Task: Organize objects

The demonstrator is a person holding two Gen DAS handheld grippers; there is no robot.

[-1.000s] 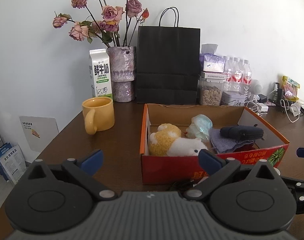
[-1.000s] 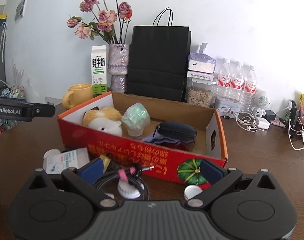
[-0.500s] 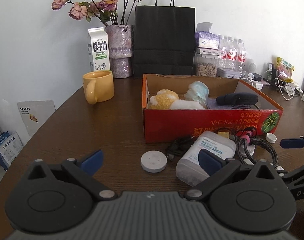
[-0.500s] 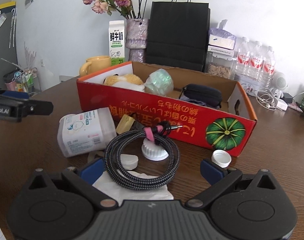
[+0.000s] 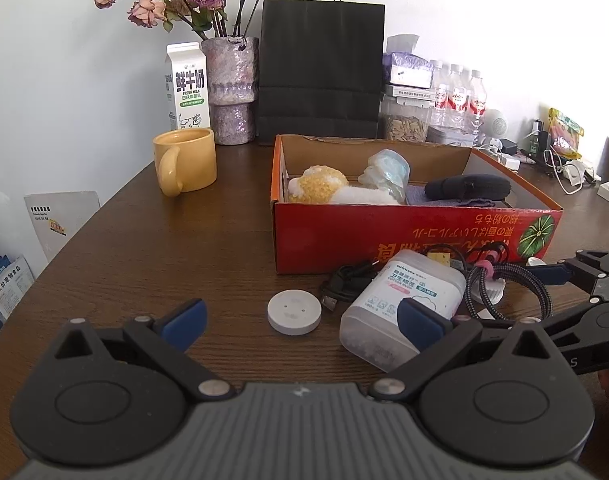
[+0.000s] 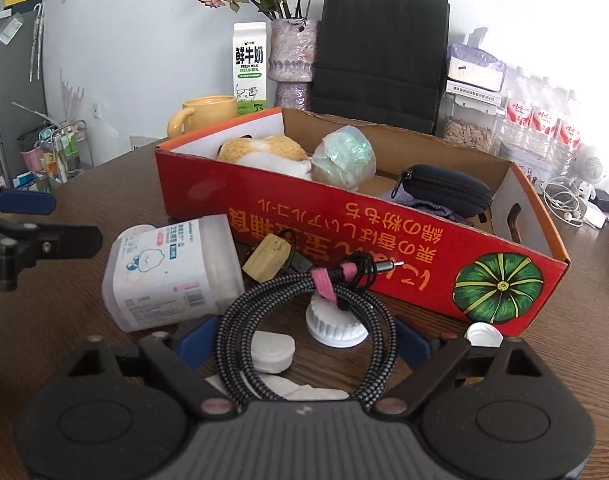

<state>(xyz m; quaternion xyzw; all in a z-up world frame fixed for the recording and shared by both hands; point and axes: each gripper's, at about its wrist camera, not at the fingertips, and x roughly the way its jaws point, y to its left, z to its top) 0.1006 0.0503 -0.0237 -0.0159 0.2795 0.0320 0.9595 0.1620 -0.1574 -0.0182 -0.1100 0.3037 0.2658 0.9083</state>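
A coiled braided cable [image 6: 232,320] with a pink tie lies on the brown table in front of the red cardboard box [image 6: 344,224]. My right gripper [image 6: 304,342] straddles the coil; its jaws are closing, and its blue pads [image 6: 196,340] sit just outside the coil without pressing on it. My left gripper [image 5: 302,320] stands open low over the table, a white round disc [image 5: 293,311] between its fingers. A toppled white cotton-swab jar [image 5: 408,292] lies behind its right finger. The box holds a plush toy [image 5: 320,190], a wrapped bundle [image 5: 386,170] and a black pouch [image 5: 468,188].
White caps [image 6: 336,326], a yellow block [image 6: 266,258] and a tissue [image 6: 288,386] lie around the coil. A yellow mug [image 5: 186,164], milk carton [image 5: 186,88], flower vase [image 5: 232,92], black paper bag [image 5: 320,72] and water bottles [image 5: 458,96] line the back. Chargers and wires [image 5: 572,172] clutter the far right.
Both grippers have come down toward the table, bringing the loose items in front of the box into view. The right one has sunk around the cable coil and its fingers have narrowed a little.
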